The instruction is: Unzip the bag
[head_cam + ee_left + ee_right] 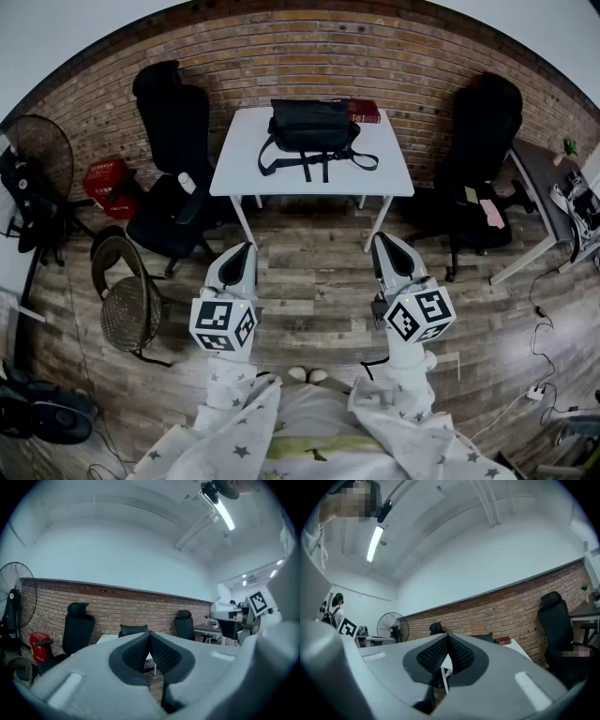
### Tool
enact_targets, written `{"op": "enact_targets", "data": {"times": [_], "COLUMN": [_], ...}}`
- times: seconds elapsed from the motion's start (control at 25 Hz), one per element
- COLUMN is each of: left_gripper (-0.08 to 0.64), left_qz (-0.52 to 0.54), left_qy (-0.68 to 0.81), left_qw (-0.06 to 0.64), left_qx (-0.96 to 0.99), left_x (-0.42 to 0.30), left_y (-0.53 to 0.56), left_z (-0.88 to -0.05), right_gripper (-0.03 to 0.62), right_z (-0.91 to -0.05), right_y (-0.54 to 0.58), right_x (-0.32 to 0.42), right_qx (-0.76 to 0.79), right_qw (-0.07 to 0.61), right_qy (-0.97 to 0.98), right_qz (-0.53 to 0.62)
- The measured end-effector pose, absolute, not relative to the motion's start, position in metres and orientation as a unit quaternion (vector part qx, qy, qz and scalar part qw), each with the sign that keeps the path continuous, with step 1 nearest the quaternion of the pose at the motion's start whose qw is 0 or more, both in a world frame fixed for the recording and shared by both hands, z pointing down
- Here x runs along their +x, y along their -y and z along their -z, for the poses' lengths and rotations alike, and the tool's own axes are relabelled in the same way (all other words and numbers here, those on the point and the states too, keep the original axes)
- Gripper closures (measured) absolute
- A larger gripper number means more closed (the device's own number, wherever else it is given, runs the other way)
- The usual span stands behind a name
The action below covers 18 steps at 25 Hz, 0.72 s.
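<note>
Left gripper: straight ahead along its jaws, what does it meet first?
The left gripper, shut and empty, points at the white table; likely its near edge first, or the black bag on top. Height unclear.

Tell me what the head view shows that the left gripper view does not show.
Only the head view: the straps of the black bag, a red item beside it, the person's starred sleeves. Only the left gripper view: the ceiling lamp, the left gripper with jaws shut on nothing. Both: that bag on the white table, brick wall.
</note>
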<state>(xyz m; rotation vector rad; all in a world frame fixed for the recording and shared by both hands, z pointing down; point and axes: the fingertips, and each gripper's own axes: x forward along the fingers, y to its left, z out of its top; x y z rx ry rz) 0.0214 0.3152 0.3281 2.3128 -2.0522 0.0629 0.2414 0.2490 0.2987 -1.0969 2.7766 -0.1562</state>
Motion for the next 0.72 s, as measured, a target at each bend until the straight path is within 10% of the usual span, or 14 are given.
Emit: {"op": "enact_targets", "data": {"times": [0.72], "left_gripper": [0.561], "left_qz": [-0.032], "left_qy": [0.687], "left_qw": [0.057], "left_qx": [0.724], "left_x": [0.030], "left_y": [-0.350], "left_z": [-0.360], "right_gripper": [0.586], "right_z": [-0.321], "right_y": [-0.258], "right_x": [0.251], "right_qx": [-0.352], "right_qw": [0.090], "right_qy": [-0.926], "right_qz": [0.098]}}
